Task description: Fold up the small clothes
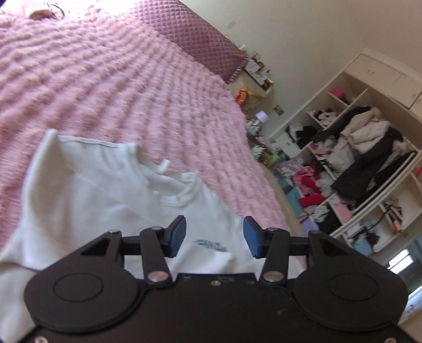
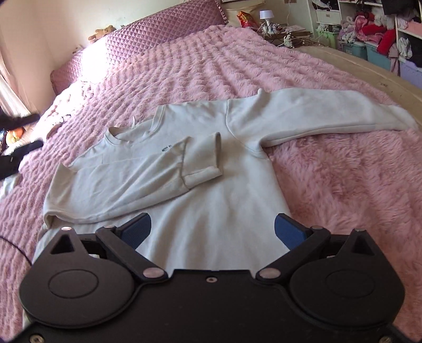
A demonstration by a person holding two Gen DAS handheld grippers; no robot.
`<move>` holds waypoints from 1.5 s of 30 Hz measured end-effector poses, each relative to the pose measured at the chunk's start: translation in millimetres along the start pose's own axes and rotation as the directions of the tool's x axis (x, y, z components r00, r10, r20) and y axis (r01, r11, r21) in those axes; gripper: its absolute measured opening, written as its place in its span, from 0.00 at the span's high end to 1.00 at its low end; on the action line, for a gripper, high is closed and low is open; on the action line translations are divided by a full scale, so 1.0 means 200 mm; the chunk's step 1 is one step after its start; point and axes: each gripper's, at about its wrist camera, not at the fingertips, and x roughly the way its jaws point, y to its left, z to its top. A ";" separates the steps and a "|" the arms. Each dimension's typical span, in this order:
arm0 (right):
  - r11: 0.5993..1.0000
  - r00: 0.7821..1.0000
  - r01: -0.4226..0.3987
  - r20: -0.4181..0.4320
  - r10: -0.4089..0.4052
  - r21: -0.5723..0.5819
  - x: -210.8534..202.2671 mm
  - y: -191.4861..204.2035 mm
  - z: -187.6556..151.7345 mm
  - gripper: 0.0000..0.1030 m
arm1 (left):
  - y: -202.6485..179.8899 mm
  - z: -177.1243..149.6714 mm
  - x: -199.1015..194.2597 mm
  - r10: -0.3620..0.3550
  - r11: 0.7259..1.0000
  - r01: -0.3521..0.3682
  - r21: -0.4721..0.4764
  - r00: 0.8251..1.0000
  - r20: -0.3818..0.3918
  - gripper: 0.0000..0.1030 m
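Observation:
A small white long-sleeved sweatshirt (image 2: 211,200) lies face up on the pink fluffy bedspread (image 2: 343,184). Its left sleeve (image 2: 147,171) is folded across the chest; its right sleeve (image 2: 316,113) stretches out flat to the right. My right gripper (image 2: 212,230) is open and empty, over the shirt's lower body near the hem. In the left wrist view the same sweatshirt (image 1: 105,200) shows with its neckline (image 1: 182,190) and a small blue logo (image 1: 211,244). My left gripper (image 1: 215,237) is open and empty, just above the chest near the logo.
A purple quilted headboard cushion (image 2: 158,34) runs along the bed's far side. An open wardrobe (image 1: 369,163) full of clothes stands beyond the bed's edge. A nightstand with a white lamp (image 2: 265,15) and a red snack bag (image 2: 245,18) is at the back. Dark items (image 2: 18,153) lie at the left.

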 end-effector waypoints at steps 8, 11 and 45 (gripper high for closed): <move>0.948 0.990 -0.117 -0.042 0.136 0.297 0.41 -0.06 0.08 0.26 | 0.60 -0.11 -0.24 0.193 0.960 -0.196 -0.202 0.981 -0.031 0.54; 0.934 0.995 -0.071 -0.035 0.089 0.349 0.51 -0.03 0.08 0.27 | 0.71 -0.16 -0.29 0.204 0.948 -0.213 -0.235 0.977 -0.062 0.54; 0.997 0.996 0.083 0.029 -0.083 -0.004 0.65 -0.19 0.41 0.55 | 0.70 -0.21 0.04 0.286 0.936 -0.303 -0.181 0.951 -0.114 0.51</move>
